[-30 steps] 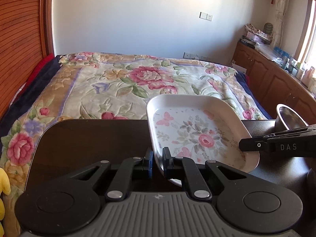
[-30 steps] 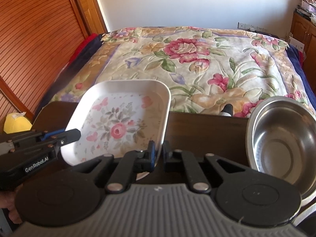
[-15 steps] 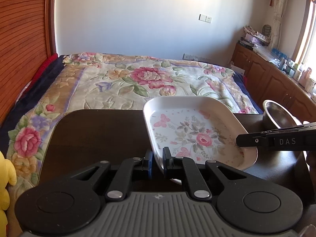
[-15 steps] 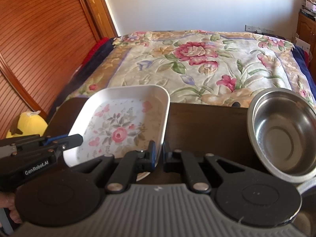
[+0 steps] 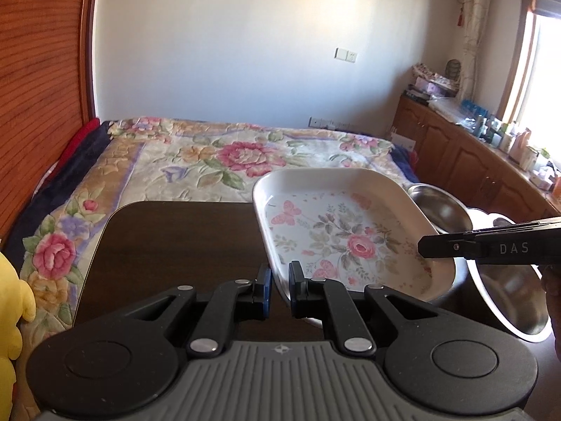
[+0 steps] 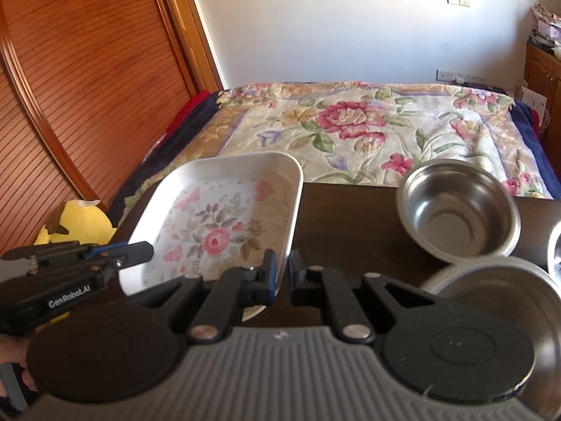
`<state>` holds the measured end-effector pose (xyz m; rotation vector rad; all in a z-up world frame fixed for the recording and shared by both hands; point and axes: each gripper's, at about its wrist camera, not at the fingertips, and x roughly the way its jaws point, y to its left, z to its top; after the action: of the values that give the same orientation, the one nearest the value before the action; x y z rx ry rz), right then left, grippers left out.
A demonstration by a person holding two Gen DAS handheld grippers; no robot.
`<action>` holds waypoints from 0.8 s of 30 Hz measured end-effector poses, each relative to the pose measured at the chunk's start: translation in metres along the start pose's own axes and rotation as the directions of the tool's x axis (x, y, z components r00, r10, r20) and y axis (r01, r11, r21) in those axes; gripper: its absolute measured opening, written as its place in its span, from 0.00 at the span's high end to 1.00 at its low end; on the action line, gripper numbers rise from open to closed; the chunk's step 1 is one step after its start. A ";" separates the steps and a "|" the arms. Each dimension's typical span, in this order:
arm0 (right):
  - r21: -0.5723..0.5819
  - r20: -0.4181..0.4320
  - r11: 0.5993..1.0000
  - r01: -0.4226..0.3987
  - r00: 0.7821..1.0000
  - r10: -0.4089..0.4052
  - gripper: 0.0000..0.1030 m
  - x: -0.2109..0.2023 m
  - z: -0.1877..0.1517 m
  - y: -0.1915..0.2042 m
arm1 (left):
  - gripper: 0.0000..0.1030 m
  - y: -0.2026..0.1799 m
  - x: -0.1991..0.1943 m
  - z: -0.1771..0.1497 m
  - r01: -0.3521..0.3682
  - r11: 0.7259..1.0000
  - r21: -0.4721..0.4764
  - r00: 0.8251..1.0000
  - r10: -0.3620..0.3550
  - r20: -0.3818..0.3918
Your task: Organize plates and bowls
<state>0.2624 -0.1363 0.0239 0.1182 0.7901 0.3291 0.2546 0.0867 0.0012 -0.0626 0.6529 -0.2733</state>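
Note:
A white rectangular tray with a pink rose and butterfly print point(image 5: 343, 231) point(image 6: 217, 224) hangs tilted a little above the dark table point(image 5: 175, 238) point(image 6: 350, 224), held from both sides. My left gripper point(image 5: 279, 277) is shut on the tray's left rim; from the right wrist it shows at the tray's left side point(image 6: 149, 249). My right gripper point(image 6: 284, 270) is shut on the tray's right rim and shows as a black bar across its right side point(image 5: 426, 245). Right of the tray, a small steel bowl point(image 6: 459, 210) point(image 5: 438, 207) stands on the table.
A wider steel bowl point(image 6: 491, 294) point(image 5: 508, 287) lies near the table's right front, with another steel rim point(image 6: 555, 249) at the far right edge. Beyond the table is a bed with a floral cover point(image 5: 245, 154). A yellow plush toy point(image 5: 10, 298) point(image 6: 80, 217) sits left of the table.
Both grippers have risen and drawn back with the tray still between them. More of the table shows, and the steel bowls on the right have come further into view.

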 end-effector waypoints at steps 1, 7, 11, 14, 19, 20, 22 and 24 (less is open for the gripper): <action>0.000 0.005 1.000 0.001 1.000 -0.001 0.92 -0.004 -0.002 -0.002 | 0.89 -0.005 -0.006 -0.003 0.003 1.000 0.004 1.000 -0.003 0.007; 0.000 0.031 1.000 0.002 1.000 -0.002 0.92 -0.033 -0.023 -0.011 | 0.88 -0.029 -0.034 -0.022 0.026 1.000 0.014 0.999 -0.027 0.035; -0.001 0.040 1.000 0.002 0.999 -0.002 0.92 -0.048 -0.038 -0.016 | 0.88 -0.044 -0.048 -0.038 0.037 0.999 0.021 0.998 -0.038 0.043; 0.002 0.047 1.000 -0.002 0.999 0.002 0.92 -0.059 -0.048 -0.018 | 0.88 -0.052 -0.056 -0.048 0.047 0.999 0.026 0.998 -0.048 0.042; 0.002 0.057 1.000 -0.012 0.998 0.012 0.92 -0.073 -0.063 -0.024 | 0.88 -0.063 -0.071 -0.063 0.060 0.998 0.031 0.997 -0.062 0.043; 0.001 0.058 1.000 -0.015 0.998 0.015 0.92 -0.075 -0.066 -0.025 | 0.88 -0.065 -0.073 -0.066 0.062 0.998 0.032 0.997 -0.064 0.044; -0.005 0.058 1.000 -0.021 0.998 0.021 0.92 -0.078 -0.074 -0.027 | 0.88 -0.068 -0.078 -0.073 0.064 0.997 0.036 0.997 -0.065 0.043; -0.017 0.053 1.000 -0.025 0.998 0.026 0.92 -0.082 -0.082 -0.027 | 0.88 -0.071 -0.083 -0.081 0.070 0.997 0.033 0.997 -0.072 0.043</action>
<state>0.1566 -0.1909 0.0162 0.1217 0.7338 0.3549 0.1260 0.0428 -0.0037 -0.0616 0.6035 -0.3499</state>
